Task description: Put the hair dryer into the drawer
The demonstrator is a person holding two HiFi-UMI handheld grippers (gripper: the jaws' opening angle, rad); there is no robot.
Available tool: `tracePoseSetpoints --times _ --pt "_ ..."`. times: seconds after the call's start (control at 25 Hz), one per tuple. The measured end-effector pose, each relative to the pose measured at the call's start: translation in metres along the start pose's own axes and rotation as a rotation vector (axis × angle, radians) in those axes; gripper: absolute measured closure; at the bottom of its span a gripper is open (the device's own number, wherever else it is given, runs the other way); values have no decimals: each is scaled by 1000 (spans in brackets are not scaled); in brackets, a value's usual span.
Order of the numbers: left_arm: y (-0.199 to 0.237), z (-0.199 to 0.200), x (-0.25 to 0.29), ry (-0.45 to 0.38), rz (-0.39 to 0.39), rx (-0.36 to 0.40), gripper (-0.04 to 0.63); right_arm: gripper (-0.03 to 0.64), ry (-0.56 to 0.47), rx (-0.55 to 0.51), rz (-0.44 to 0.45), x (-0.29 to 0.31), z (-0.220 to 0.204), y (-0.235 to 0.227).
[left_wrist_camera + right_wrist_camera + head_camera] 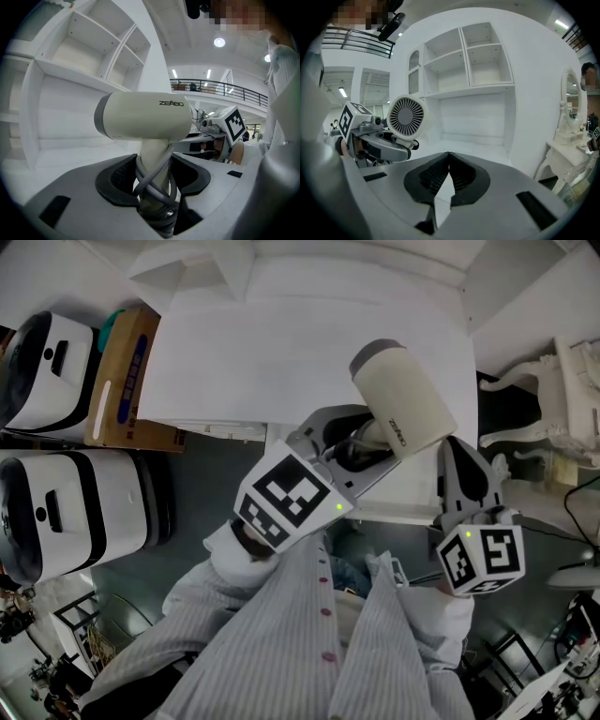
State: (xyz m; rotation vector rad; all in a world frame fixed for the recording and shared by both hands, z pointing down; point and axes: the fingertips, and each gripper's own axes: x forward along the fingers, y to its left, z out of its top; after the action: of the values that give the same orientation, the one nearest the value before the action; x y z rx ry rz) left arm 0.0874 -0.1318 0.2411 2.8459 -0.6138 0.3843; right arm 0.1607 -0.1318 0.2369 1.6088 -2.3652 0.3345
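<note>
We hold the hair dryer in the left gripper. Its 2 jaws clamp the handle, which has the cord wound round it. The dryer is above the front edge of the desk. The right gripper is near the desk's front right corner, with its jaws closed tip to tip on nothing.

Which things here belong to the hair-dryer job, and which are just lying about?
Job: hair dryer, held by its handle in the left gripper; right gripper, shut and empty.
Lying about: cardboard box; two white-and-black machines; ornate dressing table.
</note>
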Motion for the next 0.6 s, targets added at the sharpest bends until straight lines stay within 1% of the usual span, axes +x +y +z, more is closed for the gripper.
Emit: tracePoseSetpoints --times 0.12,0.36,0.6 --pt "-2 -1 1 6 3 7 379 606 1 1 5 0 -1 0" --pt "-2 -9 23 51 1 15 379 606 6 22 -1 3 -6 -22" --pt "-4 -27 36 100 -27 5 379 604 35 45 -19 4 -20 -32"
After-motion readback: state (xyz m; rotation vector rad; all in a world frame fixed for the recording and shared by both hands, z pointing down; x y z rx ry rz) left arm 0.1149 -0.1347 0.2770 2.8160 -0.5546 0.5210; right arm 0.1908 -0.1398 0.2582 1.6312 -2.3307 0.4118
